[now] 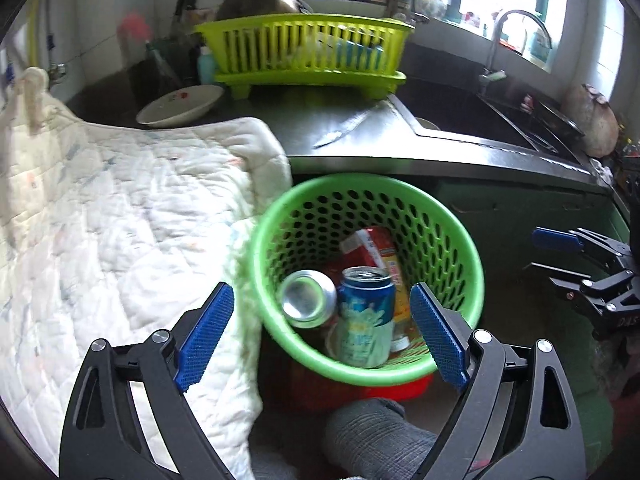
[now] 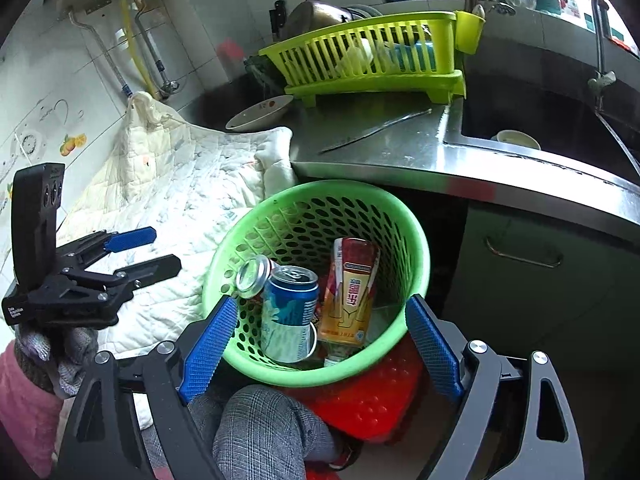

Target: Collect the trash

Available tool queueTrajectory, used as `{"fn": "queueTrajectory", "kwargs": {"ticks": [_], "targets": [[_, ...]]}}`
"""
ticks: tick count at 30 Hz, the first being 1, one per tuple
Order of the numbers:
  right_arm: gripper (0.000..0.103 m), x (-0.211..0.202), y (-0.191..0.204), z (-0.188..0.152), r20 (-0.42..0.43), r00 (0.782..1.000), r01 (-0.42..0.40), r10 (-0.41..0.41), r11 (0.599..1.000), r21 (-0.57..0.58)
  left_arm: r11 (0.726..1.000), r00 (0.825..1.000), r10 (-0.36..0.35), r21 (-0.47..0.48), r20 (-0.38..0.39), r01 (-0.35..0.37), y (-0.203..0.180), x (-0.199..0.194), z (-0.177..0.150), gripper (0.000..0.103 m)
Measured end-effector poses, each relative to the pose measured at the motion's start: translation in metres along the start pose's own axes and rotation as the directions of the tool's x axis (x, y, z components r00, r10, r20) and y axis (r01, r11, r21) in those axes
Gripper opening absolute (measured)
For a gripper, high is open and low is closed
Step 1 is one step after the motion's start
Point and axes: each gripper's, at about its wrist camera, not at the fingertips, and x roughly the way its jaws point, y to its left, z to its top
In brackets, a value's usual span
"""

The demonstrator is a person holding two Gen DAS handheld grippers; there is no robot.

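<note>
The left tongs (image 1: 322, 334) stand spread wide with nothing between their blue pads; the right tongs (image 2: 318, 338) are spread just as wide and equally empty; both point down at a slant over the same green basket (image 2: 418, 280). Nearest of all, just under the tongs, a grey-checked trouser leg (image 2: 264, 428) pokes in from below, and a red plastic stool (image 2: 372, 404) shows under the basket. The basket is a perforated round one, tipped so its mouth faces the tongs; inside it lie the trash: a blue can (image 2: 290, 312) standing mouth up at the middle, a silver can (image 2: 252, 278) leaning beside it to the left, and a red and yellow drink carton (image 2: 352, 292) to the right; none of them touches either pair of tongs. To the left of the basket hangs a white quilted cloth (image 1: 120, 216), draped off the counter edge and brushing the basket's rim. Beyond the basket runs the steel counter (image 2: 400, 144), with a long knife (image 2: 376, 128) lying flat on it; farther back a white bowl (image 1: 180, 106) sits beside a lime dish rack (image 1: 308, 52); to the right of these the sink (image 2: 560, 120) drops away under its tap (image 1: 504, 36). A gloved hand (image 2: 64, 344) grips the left tongs.
</note>
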Motion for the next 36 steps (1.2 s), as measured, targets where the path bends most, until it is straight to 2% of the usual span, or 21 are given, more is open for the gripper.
{"fn": "queueTrajectory", "kwargs": {"ticks": [6,13,20,26,31,36], "targets": [[0.085,-0.002,0.033,0.001,0.024,1.000,-0.005,0.007,0.998,-0.068,0.993,0.994,0.099,-0.060,0.039,-0.097,0.027,-0.030,-0.012,0.091],[0.087,0.003,0.069,0.005,0.030,0.999,-0.019,0.023,0.990,-0.138,0.971,0.975,0.213,-0.122,0.069,-0.204,0.056,-0.063,-0.031,0.091],[0.088,0.012,0.105,0.009,0.024,0.999,-0.041,0.047,0.978,-0.206,0.943,0.953,0.288,-0.203,0.092,-0.265,0.080,-0.093,-0.049,0.094],[0.091,0.015,0.125,0.014,0.026,0.998,-0.054,0.062,0.968,-0.244,0.907,0.927,0.356,-0.283,0.120,-0.312,0.097,-0.117,-0.061,0.097],[0.092,0.017,0.141,0.021,0.031,0.997,-0.060,0.071,0.960,-0.275,0.875,0.898,0.420,-0.320,0.129,-0.363,0.105,-0.133,-0.073,0.098],[0.093,0.017,0.152,0.020,0.044,0.997,-0.052,0.067,0.958,-0.283,0.852,0.892,0.435,-0.375,0.121,-0.364,0.114,-0.140,-0.085,0.098]]}}
